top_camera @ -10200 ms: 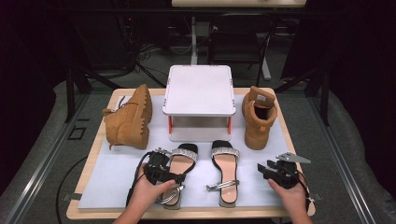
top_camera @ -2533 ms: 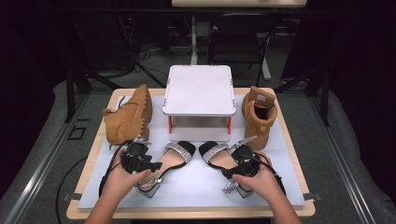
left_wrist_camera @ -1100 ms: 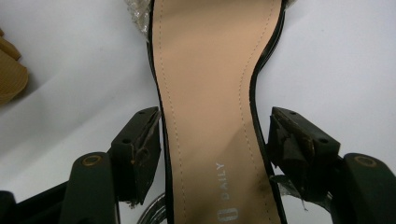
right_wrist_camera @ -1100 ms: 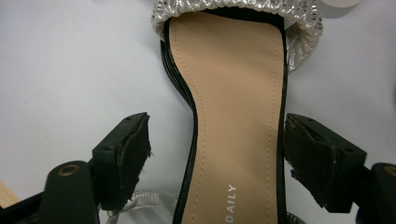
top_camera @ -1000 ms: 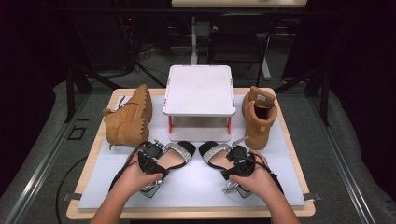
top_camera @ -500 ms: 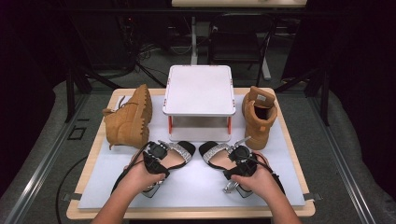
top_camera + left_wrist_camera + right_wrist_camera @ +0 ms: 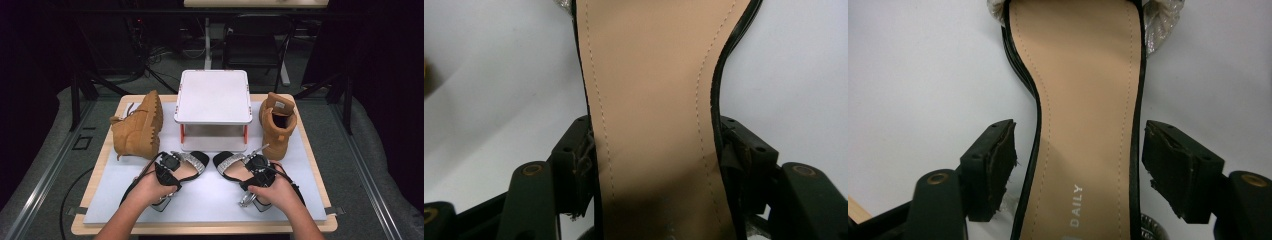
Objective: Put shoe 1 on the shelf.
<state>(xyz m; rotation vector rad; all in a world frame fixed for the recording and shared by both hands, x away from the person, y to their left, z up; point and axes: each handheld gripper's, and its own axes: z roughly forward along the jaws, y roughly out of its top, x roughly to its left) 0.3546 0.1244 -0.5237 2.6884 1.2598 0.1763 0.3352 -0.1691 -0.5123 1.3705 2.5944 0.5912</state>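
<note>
Two black heeled sandals lie on the white mat in front of the white stand [image 7: 213, 102], one under each gripper. Left gripper [image 7: 654, 155]: jaws have just been closing, pads apparently touching the left sandal [image 7: 651, 100] at its waist, contact hard to confirm. Right gripper [image 7: 1078, 160]: jaws also closing but clear of the right sandal [image 7: 1083, 110], gaps visible. Close evenly, centred on the narrow waist. The high view adds two tan boots [image 7: 139, 129].
</note>
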